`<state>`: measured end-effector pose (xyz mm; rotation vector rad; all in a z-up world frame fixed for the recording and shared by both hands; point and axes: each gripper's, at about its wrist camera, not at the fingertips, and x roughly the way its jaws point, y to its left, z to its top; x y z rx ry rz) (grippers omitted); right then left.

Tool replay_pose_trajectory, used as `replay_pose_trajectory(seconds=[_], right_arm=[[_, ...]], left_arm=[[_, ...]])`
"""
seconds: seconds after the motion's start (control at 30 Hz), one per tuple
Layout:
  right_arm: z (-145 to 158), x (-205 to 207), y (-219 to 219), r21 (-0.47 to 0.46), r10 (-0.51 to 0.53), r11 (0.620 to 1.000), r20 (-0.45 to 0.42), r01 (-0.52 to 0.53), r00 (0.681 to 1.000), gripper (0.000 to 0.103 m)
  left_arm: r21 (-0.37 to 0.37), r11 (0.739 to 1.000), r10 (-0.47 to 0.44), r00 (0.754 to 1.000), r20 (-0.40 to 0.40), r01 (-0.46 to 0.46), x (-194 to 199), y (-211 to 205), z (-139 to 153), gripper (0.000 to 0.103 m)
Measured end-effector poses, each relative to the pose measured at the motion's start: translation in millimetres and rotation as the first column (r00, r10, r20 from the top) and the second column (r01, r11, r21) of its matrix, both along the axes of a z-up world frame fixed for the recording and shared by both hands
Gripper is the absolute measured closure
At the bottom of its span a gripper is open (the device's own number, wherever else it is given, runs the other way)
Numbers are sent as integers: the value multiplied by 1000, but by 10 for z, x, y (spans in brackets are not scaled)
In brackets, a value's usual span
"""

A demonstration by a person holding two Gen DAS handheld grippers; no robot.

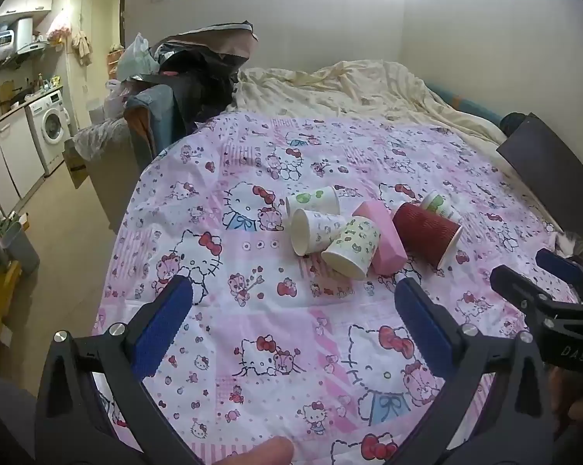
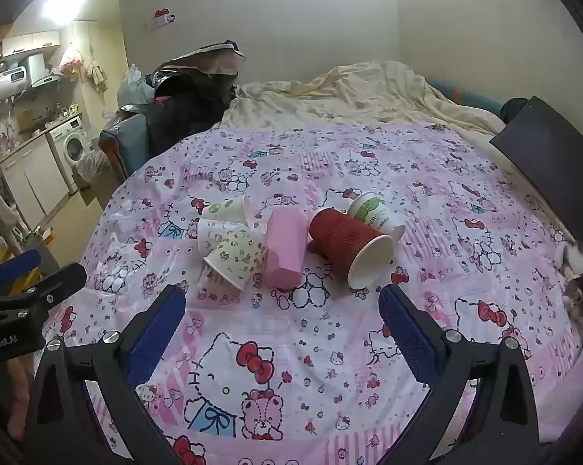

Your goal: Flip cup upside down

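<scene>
Mid-worktop, on the pink cartoon cloth (image 2: pixel 291 348), 6 cups lie toppled in a huddle. Left claw (image 1: pixel 293 298) and right claw (image 2: pixel 281 306) both hang spread wide, gripping nothing: the approach step, I reckon. Nearest the right claw is the red cup (image 2: pixel 345 244), mouth toward it; next comes a rim pinch. The rear cups are half-hidden.

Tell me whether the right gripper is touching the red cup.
Apart. In the right wrist view, the right gripper is open, and bare pink cloth shows between its fingertips and the red cup, which lies on its side just beyond them.
</scene>
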<state>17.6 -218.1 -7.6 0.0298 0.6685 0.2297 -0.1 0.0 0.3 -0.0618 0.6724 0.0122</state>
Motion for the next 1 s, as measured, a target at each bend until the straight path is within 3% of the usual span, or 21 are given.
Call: replay_pose_trajectory(seconds=[0.1, 0.4, 1.0], right_arm=[[-4, 14, -24, -14, -1, 1000, 2, 1, 1000, 1], [7, -9, -23, 0, 1, 1000, 5, -1, 1000, 1], [21, -8, -15, -14, 1, 1000, 7, -1, 1000, 1]], left_arm=[[-11, 1000, 2, 999, -32, -3, 32, 12, 2, 0], [10, 1000, 0, 1000, 5, 0, -20, 3, 15, 0], [8, 1000, -2, 1000, 3, 2, -9, -14, 16, 0]])
